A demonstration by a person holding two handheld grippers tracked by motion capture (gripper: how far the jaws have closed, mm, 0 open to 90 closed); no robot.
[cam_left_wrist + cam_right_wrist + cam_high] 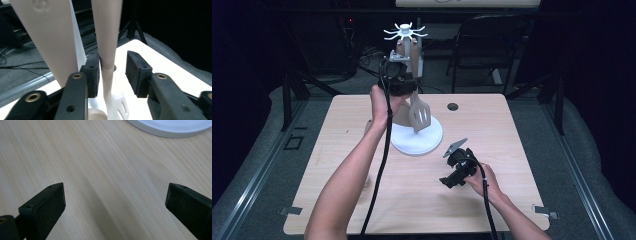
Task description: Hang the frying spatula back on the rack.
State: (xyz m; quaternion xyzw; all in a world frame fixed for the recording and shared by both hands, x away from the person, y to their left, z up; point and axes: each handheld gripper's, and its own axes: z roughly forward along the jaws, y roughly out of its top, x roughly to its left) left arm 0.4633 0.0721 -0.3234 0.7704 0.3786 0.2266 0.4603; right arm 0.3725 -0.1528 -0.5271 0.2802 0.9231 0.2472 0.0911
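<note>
A white utensil rack [405,32] with a hooked top stands on a round white base [424,140] at the table's far middle. A beige slotted spatula [420,115] hangs from it. My left gripper [398,75] is raised at the rack, level with the utensil handles. In the left gripper view, my left gripper [113,60] is open around the spatula handle [106,30]: the handle brushes the left pad, and the right pad stands apart. A second, wider beige handle [50,37] hangs beside it. My right gripper [452,170] rests on the table; its jaws [115,200] are wide open over bare wood.
The wooden table [412,200] has a small round hole [453,106] at the back right of the rack. The white base's rim [172,126] lies just ahead of the right gripper. A dark chair [492,45] and cables stand behind the table.
</note>
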